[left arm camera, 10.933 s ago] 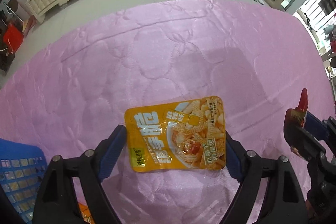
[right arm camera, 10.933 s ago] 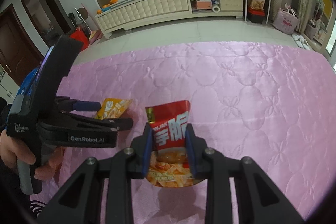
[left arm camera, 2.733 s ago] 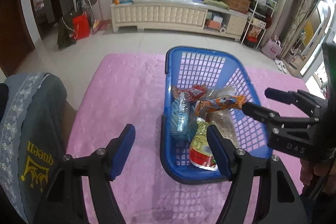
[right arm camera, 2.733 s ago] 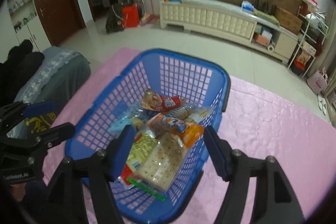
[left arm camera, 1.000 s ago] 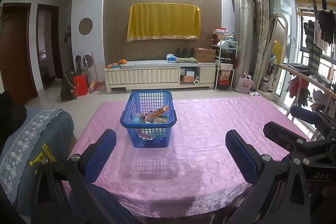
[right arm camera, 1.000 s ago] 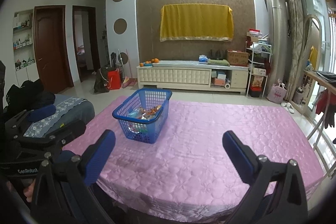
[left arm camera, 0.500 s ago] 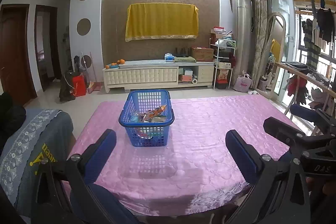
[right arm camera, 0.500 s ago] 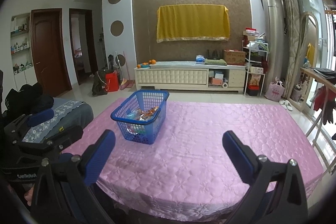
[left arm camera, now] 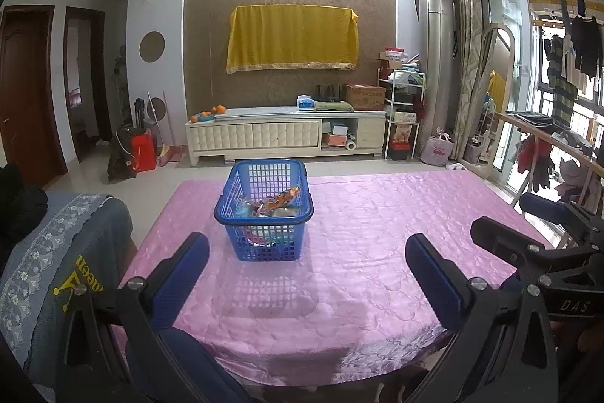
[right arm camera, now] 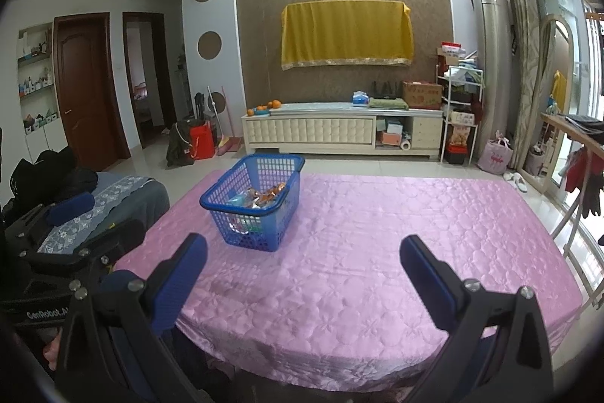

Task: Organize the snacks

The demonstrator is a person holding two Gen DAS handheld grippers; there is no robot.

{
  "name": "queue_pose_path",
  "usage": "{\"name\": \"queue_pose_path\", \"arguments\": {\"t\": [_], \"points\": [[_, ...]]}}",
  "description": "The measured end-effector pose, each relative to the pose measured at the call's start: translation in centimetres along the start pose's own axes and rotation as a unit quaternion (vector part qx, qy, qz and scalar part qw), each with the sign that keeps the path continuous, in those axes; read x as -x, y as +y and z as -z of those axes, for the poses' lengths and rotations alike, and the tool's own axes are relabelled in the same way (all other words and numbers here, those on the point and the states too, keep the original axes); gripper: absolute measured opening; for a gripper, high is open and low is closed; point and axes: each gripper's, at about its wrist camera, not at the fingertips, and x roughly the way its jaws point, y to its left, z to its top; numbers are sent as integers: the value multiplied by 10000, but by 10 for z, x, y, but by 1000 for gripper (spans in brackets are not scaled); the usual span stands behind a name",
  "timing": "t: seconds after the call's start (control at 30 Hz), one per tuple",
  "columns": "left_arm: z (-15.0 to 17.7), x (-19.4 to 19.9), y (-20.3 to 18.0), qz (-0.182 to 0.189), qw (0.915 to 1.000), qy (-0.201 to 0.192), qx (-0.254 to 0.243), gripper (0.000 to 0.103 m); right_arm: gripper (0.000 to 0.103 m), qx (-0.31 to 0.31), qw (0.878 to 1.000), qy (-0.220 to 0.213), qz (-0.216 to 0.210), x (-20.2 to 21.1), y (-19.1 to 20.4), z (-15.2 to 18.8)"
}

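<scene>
A blue plastic basket (left arm camera: 264, 244) holding several snack packets (left arm camera: 277, 201) stands on the pink quilted table (left arm camera: 358, 233), left of its middle; it also shows in the right wrist view (right arm camera: 249, 233). My left gripper (left arm camera: 307, 263) is open and empty, held back at the near table edge, well short of the basket. My right gripper (right arm camera: 304, 263) is open and empty too, to the basket's right and also back from it. The right gripper shows at the right of the left wrist view (left arm camera: 528, 244).
A chair with a grey embroidered cover (left arm camera: 56, 252) stands at the table's left side. Beyond the table are a white cabinet (left arm camera: 287, 138), a shelf rack (left arm camera: 400, 123) and doors at the left. A drying rack with clothes (left arm camera: 558, 146) stands at the right.
Both grippers released the snacks into the basket earlier and pulled far back from it. Over the last second the views barely shifted, only drifting slightly.
</scene>
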Motion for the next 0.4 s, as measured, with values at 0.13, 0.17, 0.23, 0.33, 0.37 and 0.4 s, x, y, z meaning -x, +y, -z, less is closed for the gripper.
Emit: {"name": "queue_pose_path", "arguments": {"t": [0.13,0.17,0.23,0.33,0.37,0.4], "points": [[0,1,0,3,10000,3,15,103,103,-10,10000,1,-12,1,-1,0],[1,2,0,9,10000,7,16,103,103,-13,10000,7,-17,2,-2,0],[1,2,0,21,10000,12,24,103,103,-19,10000,10,-19,2,-1,0],[1,3,0,11,10000,0,25,103,103,-28,10000,23,-24,2,-1,0],[1,3,0,15,10000,4,29,103,103,-36,10000,28,-32,2,-2,0],[1,3,1,21,10000,8,32,103,103,-45,10000,35,-43,2,-1,0]]}}
